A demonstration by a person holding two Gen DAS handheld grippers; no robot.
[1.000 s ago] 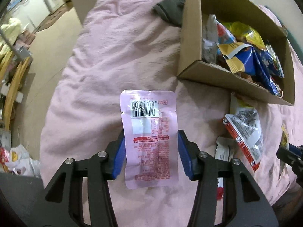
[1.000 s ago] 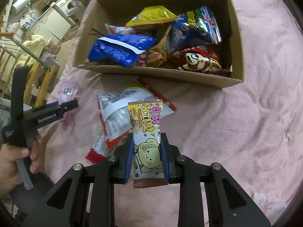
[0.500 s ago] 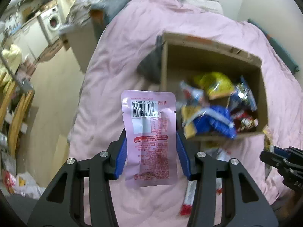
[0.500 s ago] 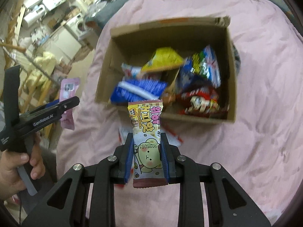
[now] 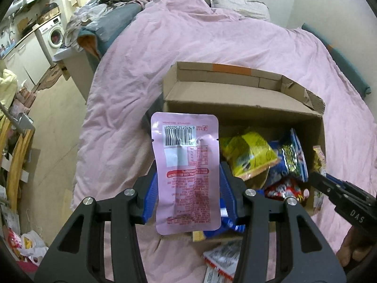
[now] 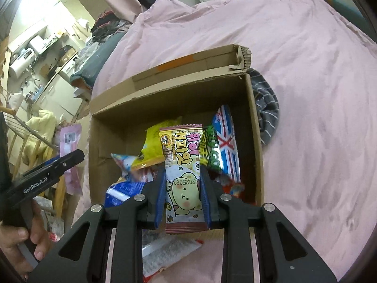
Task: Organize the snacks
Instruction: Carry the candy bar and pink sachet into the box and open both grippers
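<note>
**Two snack packets hanging over the box**

The left gripper (image 5: 188,195) is pinching a flat pink pouch (image 5: 187,174) by its lower half, barcode end up, just over the near-left corner of the cardboard box (image 5: 242,94). The right gripper (image 6: 182,195) is clamping a cookie wrapper (image 6: 182,176) above the bagged snacks inside. Both packets look light, thin and slick, likely to flop or slide, so gripping across the flat middle suits them. Only the right wrist view is showing the striped cloth (image 6: 266,108) behind the box and the person's left hand (image 6: 21,243); only the left view is showing a washing machine (image 5: 53,35).
</note>
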